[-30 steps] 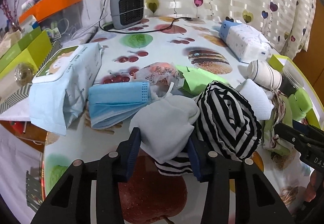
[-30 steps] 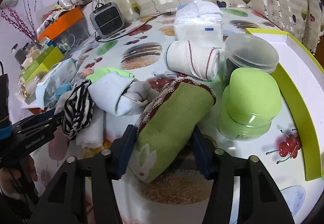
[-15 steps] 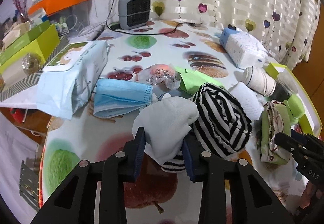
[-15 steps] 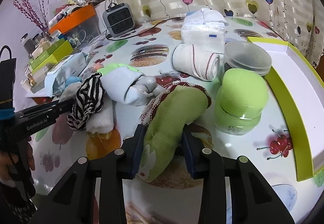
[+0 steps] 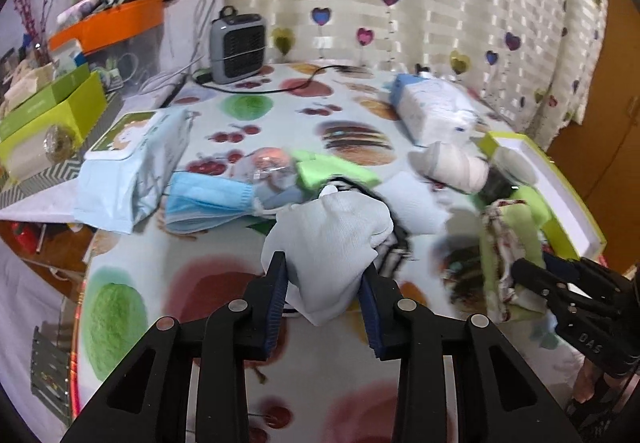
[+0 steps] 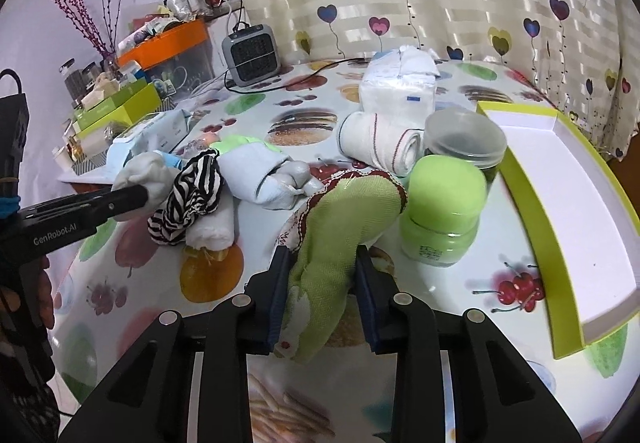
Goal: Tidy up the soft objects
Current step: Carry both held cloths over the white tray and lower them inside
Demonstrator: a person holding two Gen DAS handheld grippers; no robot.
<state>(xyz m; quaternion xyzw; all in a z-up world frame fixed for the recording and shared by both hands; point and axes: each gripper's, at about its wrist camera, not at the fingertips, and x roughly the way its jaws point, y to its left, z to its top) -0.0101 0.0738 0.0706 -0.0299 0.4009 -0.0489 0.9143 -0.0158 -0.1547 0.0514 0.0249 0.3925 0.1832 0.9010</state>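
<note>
A: Left gripper [image 5: 323,293]?
B: Clamped on pale grey knitted sock [image 5: 332,239], above fruit-print worktop [image 5: 224,283].
A: Right gripper [image 6: 320,293]?
B: Closing on green red-trimmed cloth [image 6: 340,227], probably bound for lime-edged white tray [image 6: 560,179].

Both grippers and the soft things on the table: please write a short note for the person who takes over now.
Left gripper: shut on the pale grey cloth, the striped cloth hanging with it.
Right gripper: fingers closing on the green embroidered cloth, already pinched.
Green tray: holds nothing yet.
Left on the table: rolled white towel, grey sock bundle, small white roll, blue masks.
</note>
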